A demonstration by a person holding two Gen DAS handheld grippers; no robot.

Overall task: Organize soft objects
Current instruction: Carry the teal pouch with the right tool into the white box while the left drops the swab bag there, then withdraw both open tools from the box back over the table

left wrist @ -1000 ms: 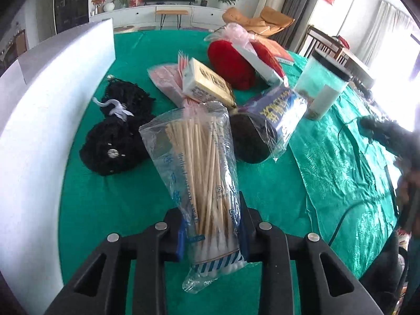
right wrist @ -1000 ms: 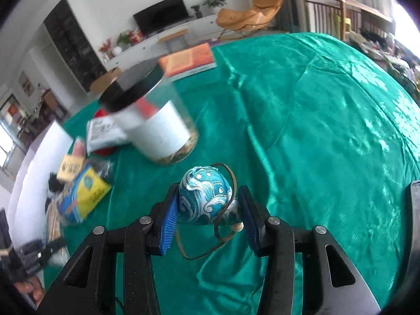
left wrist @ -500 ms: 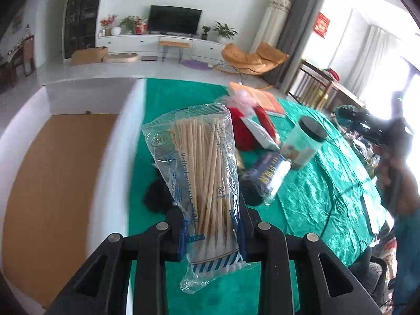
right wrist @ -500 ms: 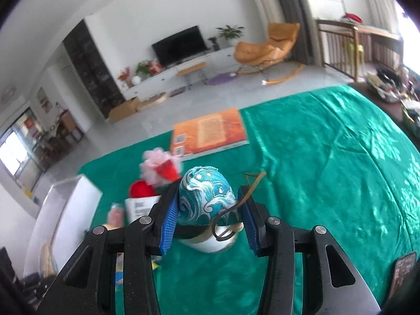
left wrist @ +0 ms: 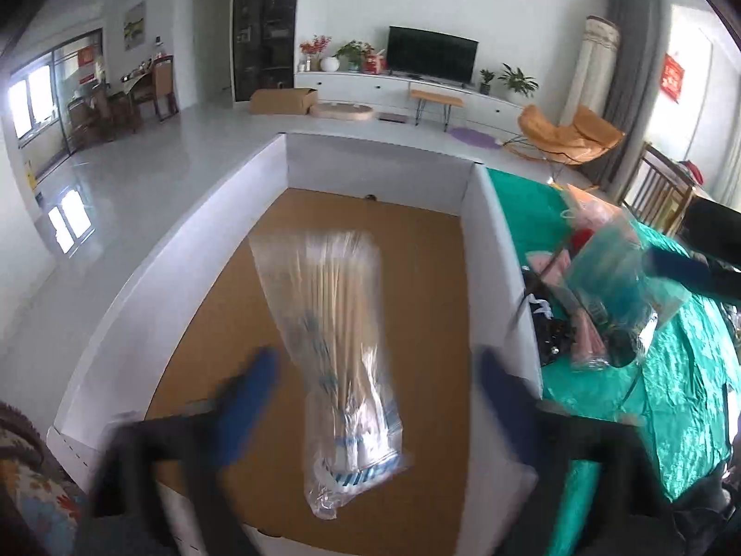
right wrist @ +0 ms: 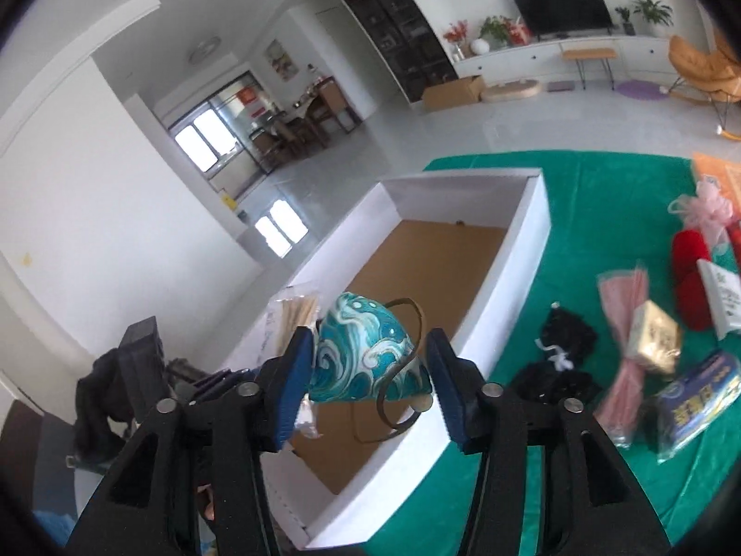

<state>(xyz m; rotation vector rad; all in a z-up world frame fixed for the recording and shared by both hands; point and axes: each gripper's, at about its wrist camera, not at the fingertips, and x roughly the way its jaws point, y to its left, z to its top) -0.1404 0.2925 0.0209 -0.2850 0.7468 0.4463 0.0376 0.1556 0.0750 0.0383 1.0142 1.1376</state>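
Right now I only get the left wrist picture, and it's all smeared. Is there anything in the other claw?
Observer: Yes. The right wrist view shows the right gripper with a teal wave-patterned pouch between its fingers. Its jaws have just been opening.
Operator: Can that camera see my bag too?
Observer: Partly. The bag of cotton swabs pokes up just left of the pouch, in front of the white box.
Operator: What's still out on the table?
Observer: On the green cloth to the right of the box, two black mesh bundles and a blue and yellow packet show sharply.
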